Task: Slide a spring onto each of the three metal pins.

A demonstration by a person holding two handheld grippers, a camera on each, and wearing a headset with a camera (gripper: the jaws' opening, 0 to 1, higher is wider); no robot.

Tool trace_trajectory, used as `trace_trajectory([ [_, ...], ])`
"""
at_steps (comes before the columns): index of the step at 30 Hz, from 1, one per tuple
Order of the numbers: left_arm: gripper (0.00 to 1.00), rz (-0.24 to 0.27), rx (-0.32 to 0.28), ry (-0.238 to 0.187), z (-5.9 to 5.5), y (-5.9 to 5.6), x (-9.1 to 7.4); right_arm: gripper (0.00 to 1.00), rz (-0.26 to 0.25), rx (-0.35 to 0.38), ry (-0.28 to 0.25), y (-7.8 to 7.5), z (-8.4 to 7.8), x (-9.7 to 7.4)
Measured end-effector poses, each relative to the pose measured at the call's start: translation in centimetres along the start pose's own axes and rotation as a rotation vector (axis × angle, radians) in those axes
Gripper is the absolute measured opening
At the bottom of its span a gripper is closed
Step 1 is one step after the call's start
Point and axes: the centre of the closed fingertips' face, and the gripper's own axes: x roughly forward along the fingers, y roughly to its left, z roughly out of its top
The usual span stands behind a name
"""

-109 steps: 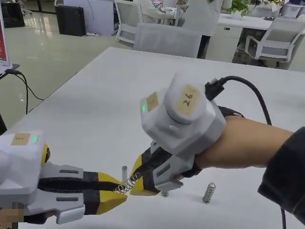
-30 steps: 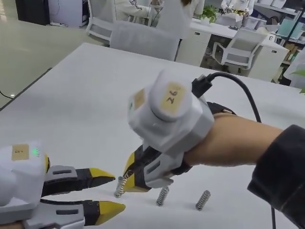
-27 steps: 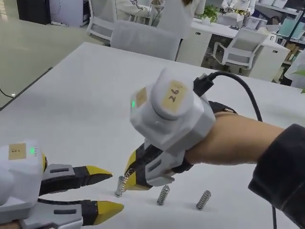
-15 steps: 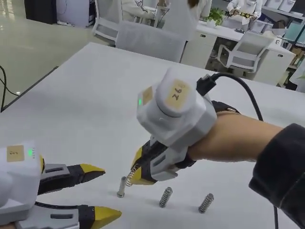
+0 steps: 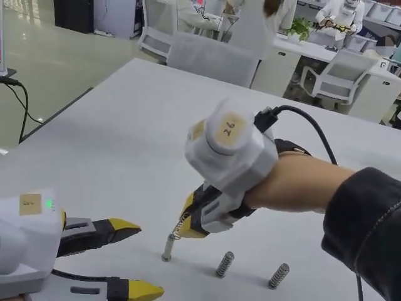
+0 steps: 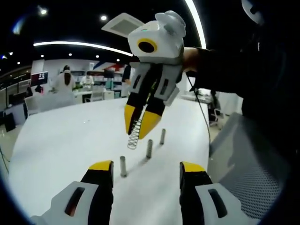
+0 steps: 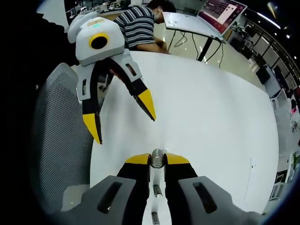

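My right gripper is shut on a tilted spring. The spring's lower end hangs just above a bare metal pin that stands upright on the white table. To the right stand two more pins, each with a spring on it. My left gripper stands open at the lower left, a short way from the bare pin, with nothing in it. In the left gripper view the held spring dangles above and behind the bare pin. In the right gripper view the spring sits pinched between the jaws.
The white table stretches wide around the pins. A cable trails from the right gripper. Grey office chairs stand past the far edge, with desks and people beyond.
The left gripper has let go of the spring, opened and drawn back. The right gripper brought the spring down to the bare pin, then lifted it slightly up and to the right.
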Motion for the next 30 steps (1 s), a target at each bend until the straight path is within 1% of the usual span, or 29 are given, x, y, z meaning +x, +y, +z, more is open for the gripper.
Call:
trace_trajectory([
  [7, 0.52, 0.008, -0.001, 0.004, -0.3, -0.3, -0.1, 0.08, 0.005, 0.010, 0.013, -0.8, -0.1, 1.2],
  [10, 0.52, 0.010, 0.002, 0.004, -0.3, -0.4, 0.0, 0.08, 0.001, 0.004, 0.034, -1.0, -0.5, 1.7],
  [14, 0.53, 0.018, 0.003, 0.009, -0.5, -0.4, -0.2, 0.08, 0.013, 0.008, 0.036, -1.2, -0.5, 2.1],
  [18, 0.53, 0.025, -0.001, 0.007, -0.5, -0.3, -0.4, 0.08, 0.025, 0.010, 0.050, -1.3, -0.6, 2.8],
  [27, 0.53, 0.039, -0.006, 0.003, -0.6, -0.1, -0.7, 0.08, 0.024, 0.011, 0.065, -1.8, -1.0, 3.3],
  [30, 0.53, 0.042, -0.007, 0.003, -0.6, 0.0, -0.7, 0.08, 0.028, 0.017, 0.057, -1.9, -0.8, 3.4],
])
